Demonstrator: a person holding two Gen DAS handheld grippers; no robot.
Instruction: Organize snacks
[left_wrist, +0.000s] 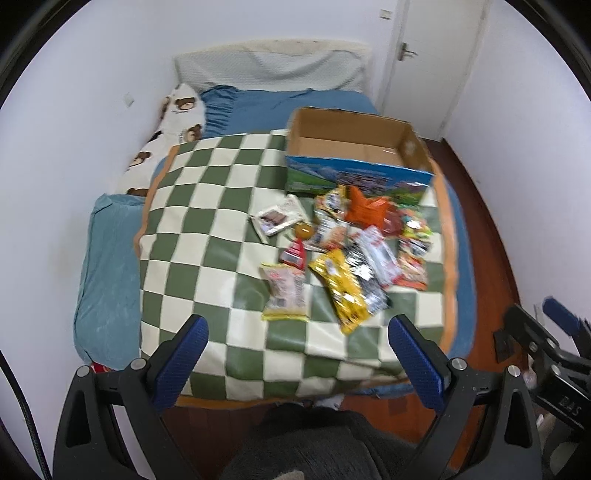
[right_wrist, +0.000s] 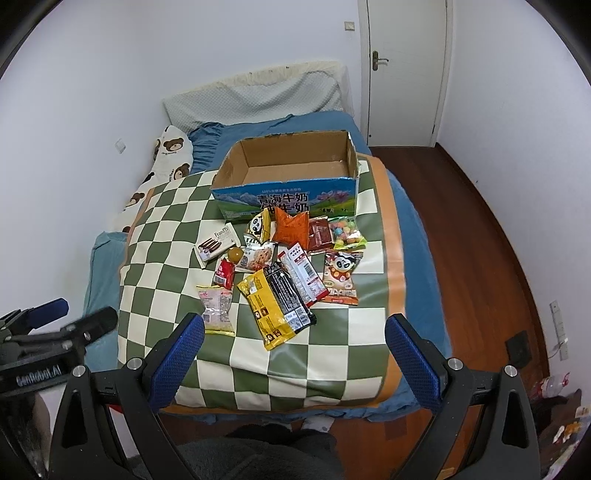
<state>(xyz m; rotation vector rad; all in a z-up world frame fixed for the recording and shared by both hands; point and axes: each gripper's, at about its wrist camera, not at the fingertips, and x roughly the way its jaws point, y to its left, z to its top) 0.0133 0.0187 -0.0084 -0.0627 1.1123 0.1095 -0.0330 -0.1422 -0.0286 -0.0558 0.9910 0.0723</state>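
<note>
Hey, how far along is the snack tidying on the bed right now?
Nothing looks done: the cardboard box is empty. Nothing is in hand either; the left gripper and right gripper hover with jaws open. Left to do: the whole pile of snack packets on the checkered blanket.

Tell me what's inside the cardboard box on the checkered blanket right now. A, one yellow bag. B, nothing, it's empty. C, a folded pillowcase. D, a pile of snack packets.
B: the cardboard box shows only its bare brown floor in both wrist views, while the snack packets all lie on the checkered blanket in front of it.
</note>
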